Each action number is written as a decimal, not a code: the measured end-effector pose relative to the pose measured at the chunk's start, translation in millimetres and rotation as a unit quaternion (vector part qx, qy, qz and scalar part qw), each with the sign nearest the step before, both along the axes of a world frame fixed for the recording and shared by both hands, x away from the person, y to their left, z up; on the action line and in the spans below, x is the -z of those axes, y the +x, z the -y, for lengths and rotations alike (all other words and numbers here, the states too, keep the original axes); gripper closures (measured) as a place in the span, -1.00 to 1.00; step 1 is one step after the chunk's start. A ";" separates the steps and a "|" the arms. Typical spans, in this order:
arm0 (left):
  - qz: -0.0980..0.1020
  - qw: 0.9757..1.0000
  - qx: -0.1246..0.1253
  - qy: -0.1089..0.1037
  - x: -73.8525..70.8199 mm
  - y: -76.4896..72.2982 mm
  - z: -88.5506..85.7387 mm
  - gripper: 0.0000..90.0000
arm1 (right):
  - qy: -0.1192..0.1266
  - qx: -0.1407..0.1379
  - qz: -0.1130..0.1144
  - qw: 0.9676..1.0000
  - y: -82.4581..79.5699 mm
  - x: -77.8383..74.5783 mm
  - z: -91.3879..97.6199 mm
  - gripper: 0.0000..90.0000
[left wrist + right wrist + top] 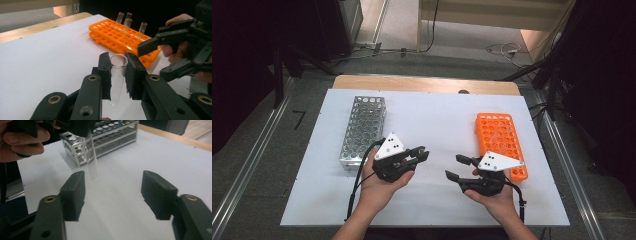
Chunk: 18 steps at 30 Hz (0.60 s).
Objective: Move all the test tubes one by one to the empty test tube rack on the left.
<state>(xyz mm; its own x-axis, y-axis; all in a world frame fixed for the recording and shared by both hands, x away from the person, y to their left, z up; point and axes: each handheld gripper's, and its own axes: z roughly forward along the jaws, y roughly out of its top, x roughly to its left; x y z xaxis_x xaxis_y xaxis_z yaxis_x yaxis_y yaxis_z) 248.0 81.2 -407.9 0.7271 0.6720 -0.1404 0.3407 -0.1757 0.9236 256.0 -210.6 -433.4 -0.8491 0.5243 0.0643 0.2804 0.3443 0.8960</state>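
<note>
My left gripper (pixel 422 154) is shut on a clear glass test tube (pixel 117 75). Its pads clamp the tube just below the open rim, and the tube hangs over the white mat. In the right gripper view the tube (pixel 92 157) slants down from the left gripper (pixel 72 126) at the top left. My right gripper (pixel 454 167) stands open a short way to the right of the tube, with nothing between its jaws. It points toward the left gripper and also appears at the right of the left gripper view (pixel 152 61).
An orange tube rack (pixel 501 140) lies at the right of the white mat (pixel 432 115), holding several clear tubes (pixel 127 21). A metal tube rack (pixel 363 127) stands at the left. Beyond the mat is the wooden table edge (pixel 427 84).
</note>
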 end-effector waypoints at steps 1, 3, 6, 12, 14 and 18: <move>0.001 1.000 -0.003 -0.001 -1.2 1.0 -3.0 0.67 | 0.005 0.003 -0.002 1.000 -0.1 0.3 3.8 -0.44; 0.003 1.000 -0.010 -0.004 -3.2 3.5 -8.6 0.67 | 0.005 0.012 -0.001 1.000 -0.8 1.3 11.1 -0.63; 0.005 1.000 -0.021 0.000 -6.2 8.1 -17.6 0.67 | 0.008 0.026 -0.005 1.000 -3.3 2.6 21.8 -0.84; 0.011 0.999 -0.041 0.000 -12.5 18.2 -33.6 0.67 | 0.016 0.036 -0.008 0.999 -5.7 7.0 44.8 -1.00; 0.013 0.999 -0.049 0.000 -15.0 22.3 -39.7 0.67 | 0.020 0.035 -0.009 0.999 -7.3 8.3 52.6 -1.00; 0.018 0.998 -0.064 0.006 -20.1 31.7 -50.0 0.67 | 0.019 0.044 -0.011 0.999 -9.7 10.6 65.5 -1.00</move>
